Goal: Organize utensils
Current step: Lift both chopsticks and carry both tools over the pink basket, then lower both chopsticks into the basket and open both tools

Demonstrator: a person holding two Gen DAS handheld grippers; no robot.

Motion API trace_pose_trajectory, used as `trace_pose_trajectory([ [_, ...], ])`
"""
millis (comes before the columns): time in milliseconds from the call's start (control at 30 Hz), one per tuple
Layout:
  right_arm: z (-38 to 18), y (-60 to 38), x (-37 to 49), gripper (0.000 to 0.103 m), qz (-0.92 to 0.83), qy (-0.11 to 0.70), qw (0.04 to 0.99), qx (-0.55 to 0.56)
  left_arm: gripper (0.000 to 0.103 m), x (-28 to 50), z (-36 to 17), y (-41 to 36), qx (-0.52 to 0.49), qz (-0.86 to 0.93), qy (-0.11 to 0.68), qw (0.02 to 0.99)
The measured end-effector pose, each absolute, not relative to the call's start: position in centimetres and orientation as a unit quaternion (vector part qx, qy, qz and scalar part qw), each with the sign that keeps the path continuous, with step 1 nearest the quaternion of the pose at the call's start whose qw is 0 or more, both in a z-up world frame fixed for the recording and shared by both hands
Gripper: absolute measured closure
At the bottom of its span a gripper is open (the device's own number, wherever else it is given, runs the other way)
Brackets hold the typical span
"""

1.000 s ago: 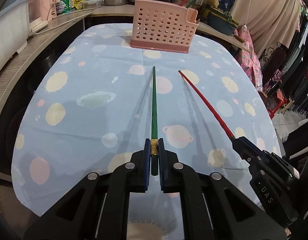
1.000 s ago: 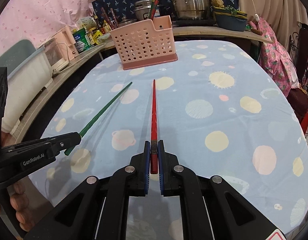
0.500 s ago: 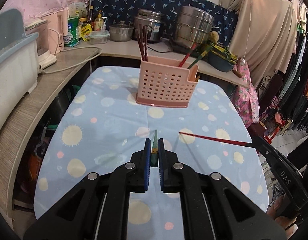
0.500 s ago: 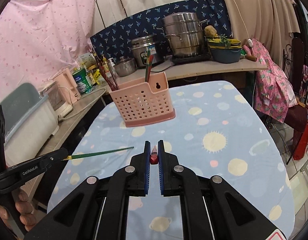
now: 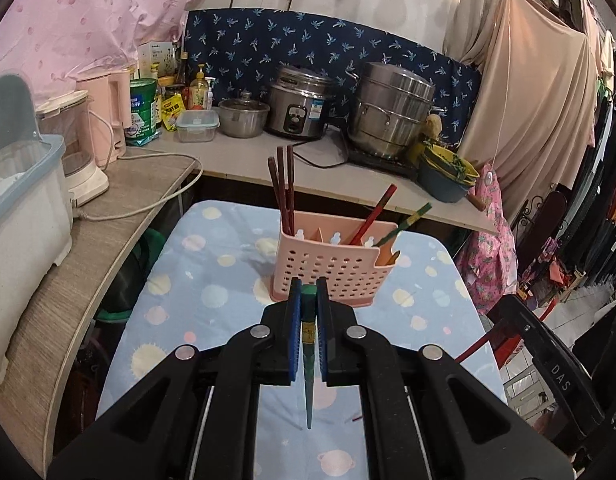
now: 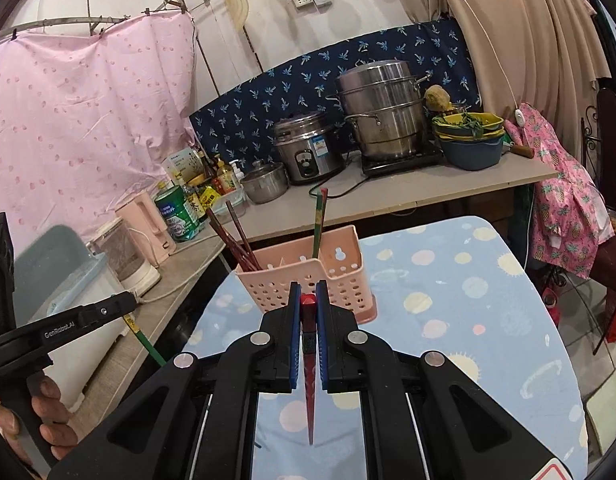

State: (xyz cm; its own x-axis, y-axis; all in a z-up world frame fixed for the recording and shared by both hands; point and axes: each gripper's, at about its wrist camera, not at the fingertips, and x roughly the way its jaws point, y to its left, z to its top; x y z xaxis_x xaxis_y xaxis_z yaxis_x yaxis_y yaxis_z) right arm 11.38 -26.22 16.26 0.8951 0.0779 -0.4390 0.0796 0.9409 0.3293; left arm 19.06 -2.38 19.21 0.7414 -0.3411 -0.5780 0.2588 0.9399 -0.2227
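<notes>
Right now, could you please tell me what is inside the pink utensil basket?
The pink utensil basket holds dark brown chopsticks at its left end, and a red chopstick and a green chopstick towards the right. Its perforated wall hides their lower ends.

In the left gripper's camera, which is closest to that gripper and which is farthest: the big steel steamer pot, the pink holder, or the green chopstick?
1. Green chopstick: pinched in the left gripper.
2. Pink holder: just ahead, on the table.
3. Steel steamer pot: on the back counter, toward the right.

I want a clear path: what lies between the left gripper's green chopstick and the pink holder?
Only bare tablecloth, in the left wrist view, between the green chopstick and pink holder.
</notes>
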Motion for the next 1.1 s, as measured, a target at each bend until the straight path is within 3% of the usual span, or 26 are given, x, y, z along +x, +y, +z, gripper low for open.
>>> trace_pose_trajectory([
  [667,28.3,-27.4,23.6,0.096,0.013,0.112,0.978,0.177,0.096,30.1,30.2,-4.6,-0.103,-0.162,0.218,0.957],
  [1100,22.6,-28.6,29.1,0.096,-0.011,0.174,0.969,0.175,0.096,34.8,24.6,-5.7,-0.081,-0.131,0.261,0.953],
])
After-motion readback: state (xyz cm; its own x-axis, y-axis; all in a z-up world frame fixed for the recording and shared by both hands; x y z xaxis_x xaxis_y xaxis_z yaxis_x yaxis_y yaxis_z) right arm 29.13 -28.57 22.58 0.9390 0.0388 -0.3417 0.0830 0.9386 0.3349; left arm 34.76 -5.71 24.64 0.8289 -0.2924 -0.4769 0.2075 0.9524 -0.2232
